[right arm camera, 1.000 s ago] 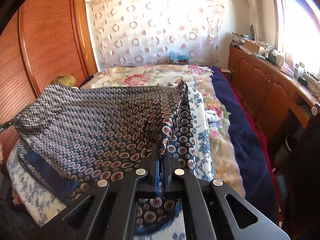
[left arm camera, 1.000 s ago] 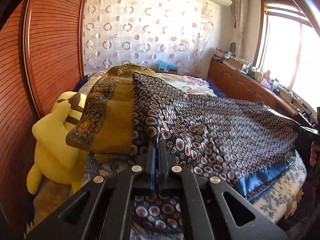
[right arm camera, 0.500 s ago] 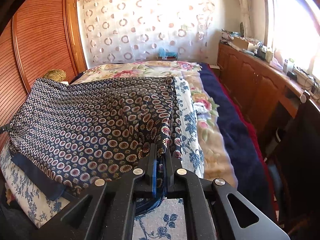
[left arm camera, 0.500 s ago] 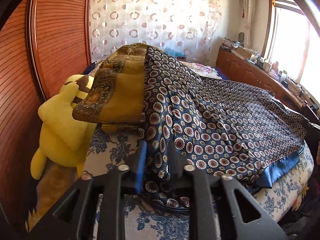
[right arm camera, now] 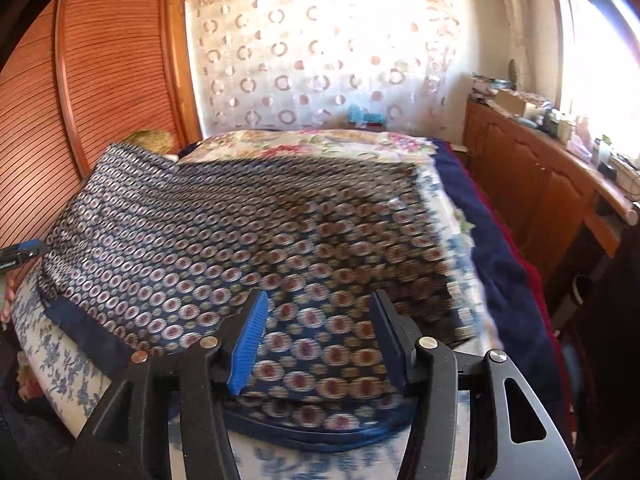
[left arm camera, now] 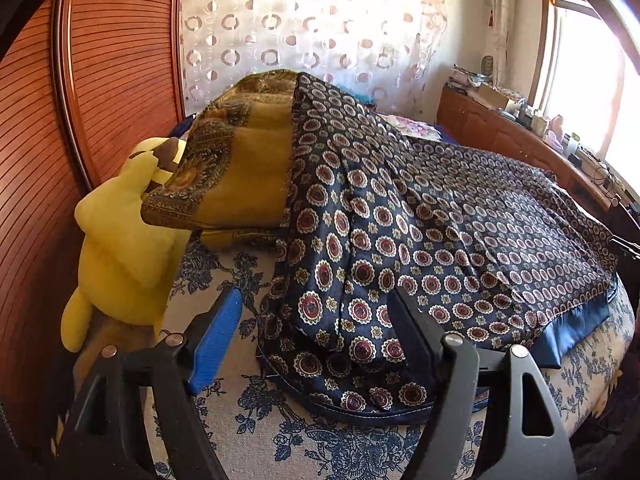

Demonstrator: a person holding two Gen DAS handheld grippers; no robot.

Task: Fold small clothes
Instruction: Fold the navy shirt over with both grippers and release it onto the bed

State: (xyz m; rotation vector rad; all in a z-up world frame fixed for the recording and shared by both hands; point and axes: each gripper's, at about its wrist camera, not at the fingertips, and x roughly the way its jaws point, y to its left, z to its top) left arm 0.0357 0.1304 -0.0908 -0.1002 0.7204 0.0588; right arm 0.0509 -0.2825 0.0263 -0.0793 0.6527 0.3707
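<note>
A navy garment with a round medallion print (left arm camera: 420, 240) lies spread on the bed; it also shows in the right wrist view (right arm camera: 248, 240), blurred. Its far left part drapes up over a mustard-yellow cushion (left arm camera: 244, 168). A plain navy band (left arm camera: 576, 320) edges its near side. My left gripper (left arm camera: 316, 312) is open, its jaws on either side of the garment's near corner, holding nothing. My right gripper (right arm camera: 316, 324) is open above the garment's other near corner, holding nothing. The left gripper's tip (right arm camera: 24, 250) shows at the left edge of the right wrist view.
A yellow plush toy (left arm camera: 120, 240) sits at the bed's left edge against a wooden slatted wardrobe (left arm camera: 36, 140). The bed has a blue-flowered sheet (left arm camera: 260, 408). A wooden counter with clutter (right arm camera: 560, 168) runs along the right under the window.
Both grippers have opened and let go of the garment's corners. The garment has dropped from its lifted, stretched state and now lies flat on the bed.
</note>
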